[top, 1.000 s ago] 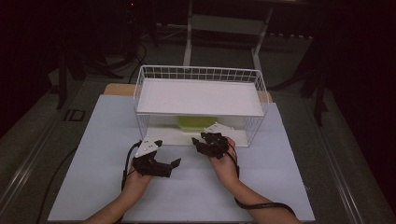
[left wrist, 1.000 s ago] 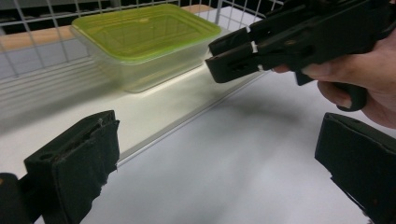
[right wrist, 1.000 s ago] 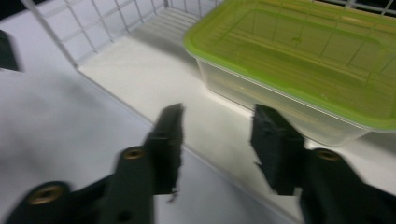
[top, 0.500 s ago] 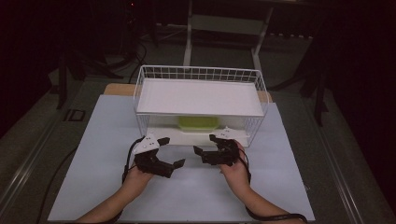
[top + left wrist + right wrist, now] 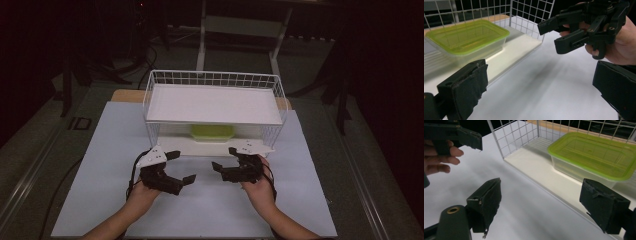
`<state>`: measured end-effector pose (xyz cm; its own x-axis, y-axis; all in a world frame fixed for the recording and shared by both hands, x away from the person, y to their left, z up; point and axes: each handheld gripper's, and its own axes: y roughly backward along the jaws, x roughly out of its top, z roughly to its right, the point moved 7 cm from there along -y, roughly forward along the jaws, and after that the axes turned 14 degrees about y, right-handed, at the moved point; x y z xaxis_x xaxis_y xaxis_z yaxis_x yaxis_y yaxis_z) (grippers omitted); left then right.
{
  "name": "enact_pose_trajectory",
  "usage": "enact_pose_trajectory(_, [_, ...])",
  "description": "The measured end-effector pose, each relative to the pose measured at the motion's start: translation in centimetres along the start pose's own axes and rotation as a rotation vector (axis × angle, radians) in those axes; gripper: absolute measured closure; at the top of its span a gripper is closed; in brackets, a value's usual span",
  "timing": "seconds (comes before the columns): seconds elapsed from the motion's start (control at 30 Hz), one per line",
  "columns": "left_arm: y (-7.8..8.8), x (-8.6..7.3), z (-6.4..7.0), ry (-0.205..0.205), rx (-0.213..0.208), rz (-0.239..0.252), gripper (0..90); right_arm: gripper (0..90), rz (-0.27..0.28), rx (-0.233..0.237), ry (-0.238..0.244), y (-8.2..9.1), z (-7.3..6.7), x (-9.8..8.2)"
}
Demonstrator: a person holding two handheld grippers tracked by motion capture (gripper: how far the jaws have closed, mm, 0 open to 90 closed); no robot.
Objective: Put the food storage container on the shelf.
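Before the rack (image 5: 215, 105), both hand-held grippers, left (image 5: 176, 169) and right (image 5: 224, 159), now gape, drawn nearer.

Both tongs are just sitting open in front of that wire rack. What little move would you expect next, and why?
Probably both move forward toward the green-lidded container on the lower shelf of the wire rack. The left tongs and right tongs are open, hold nothing and sit on the white sheet just short of the shelf's open front.
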<state>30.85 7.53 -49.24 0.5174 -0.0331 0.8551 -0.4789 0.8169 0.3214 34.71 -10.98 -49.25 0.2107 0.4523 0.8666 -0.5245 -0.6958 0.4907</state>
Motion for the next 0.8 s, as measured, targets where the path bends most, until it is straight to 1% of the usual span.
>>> enact_pose_trajectory(0.07, [0.4, -0.2, 0.2, 0.006, -0.004, -0.001, 0.4, 17.5, 0.003, -0.005, 0.003, 0.4, 0.0, -0.1])
enact_pose_trajectory(0.17, [0.8, -0.4, 0.4, 0.007, -0.006, -0.001, 0.4, 17.6, 0.006, 0.006, -0.005, 0.7, 0.0, -0.3])
enact_pose_trajectory(0.2, [1.3, -0.6, 0.4, 0.009, -0.007, -0.003, 0.4, 17.7, 0.008, 0.003, -0.008, 1.0, 0.0, -0.4])
enact_pose_trajectory(0.23, [1.5, -0.7, 0.4, 0.011, -0.006, -0.005, 0.4, 17.7, 0.016, 0.013, -0.020, 1.5, 0.0, -0.6])
enact_pose_trajectory(0.3, [1.9, -1.0, 0.5, 0.010, -0.006, -0.011, 0.4, 17.9, 0.018, 0.004, -0.011, 2.0, 0.0, -0.8])
enact_pose_trajectory(0.33, [2.2, -1.1, 0.5, 0.015, -0.006, -0.011, 0.4, 17.8, 0.017, 0.013, -0.009, 2.2, -0.1, -0.9])
enact_pose_trajectory(0.4, [2.2, -1.1, 0.5, 0.015, -0.006, -0.011, 0.4, 17.8, 0.018, 0.014, -0.010, 2.5, -0.1, -1.1])
enact_pose_trajectory(0.43, [2.8, -1.4, 0.5, 0.018, -0.001, -0.013, 0.4, 17.9, 0.020, 0.015, -0.007, 3.0, -0.1, -1.4])
enact_pose_trajectory(0.47, [2.9, -1.5, 0.5, 0.016, 0.001, -0.018, 0.4, 17.9, 0.021, 0.014, -0.007, 3.2, 0.0, -1.5])
enact_pose_trajectory(0.6, [3.4, -2.0, 0.5, 0.024, 0.003, -0.017, 0.4, 18.0, 0.019, 0.009, -0.012, 4.0, 0.1, -2.1])
enact_pose_trajectory(0.67, [3.4, -2.3, 0.6, 0.027, 0.003, -0.023, 0.4, 18.0, 0.023, 0.015, -0.019, 4.4, 0.2, -2.4])
enact_pose_trajectory(0.73, [3.6, -2.7, 0.7, 0.026, 0.001, -0.027, 0.4, 17.9, 0.019, 0.011, -0.015, 4.7, 0.2, -2.7])
enact_pose_trajectory(0.8, [3.6, -2.7, 0.7, 0.026, 0.001, -0.027, 0.4, 17.9, 0.017, 0.012, -0.014, 4.9, 0.3, -2.9])
